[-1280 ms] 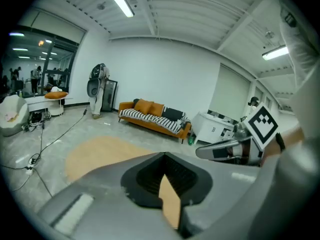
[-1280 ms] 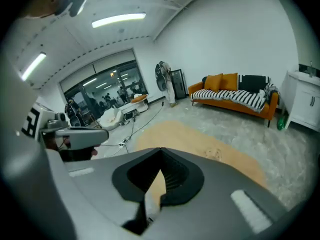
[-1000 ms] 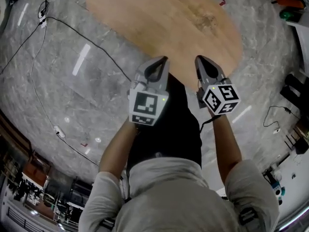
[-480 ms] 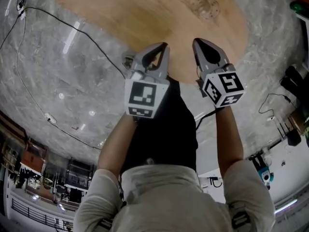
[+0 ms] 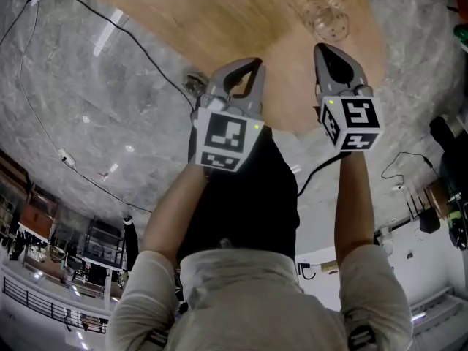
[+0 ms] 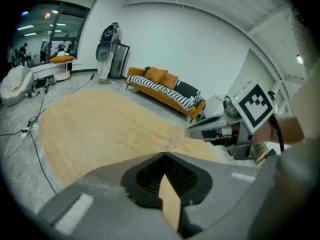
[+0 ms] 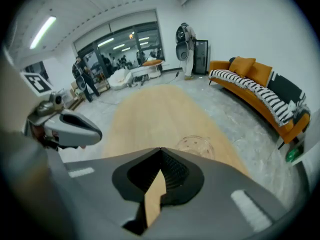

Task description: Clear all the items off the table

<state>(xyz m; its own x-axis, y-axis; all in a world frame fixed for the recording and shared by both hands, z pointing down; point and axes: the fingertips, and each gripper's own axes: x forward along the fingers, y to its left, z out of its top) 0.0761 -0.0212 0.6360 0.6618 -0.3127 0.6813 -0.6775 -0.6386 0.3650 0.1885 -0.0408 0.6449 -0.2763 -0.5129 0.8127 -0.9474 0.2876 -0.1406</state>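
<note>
Grey marble floor fills the left of the head view, with a black cable trailing off toward nine o'clock. An oval wooden table lies at twelve o'clock. The person stands at its near edge with arms out, so both tools reach over the wood.

The left gripper hovers at about eleven o'clock above the near rim. In the left gripper view its jaws meet at the tips with nothing between them, only wood showing through the gap behind. That side of the table looks bare, which likely explains why this tool carries nothing.

The right gripper hovers at one o'clock, its jaws likewise closed tip to tip and empty. Just beyond its tips, at twelve o'clock from them, a clear dish sits on the table near the right end. It is the only item I can make out there. The tool points at it, apparently lined up for a pick, and would need to spread its jaws first.

An orange sofa lines the wall at three o'clock in the right gripper view.
</note>
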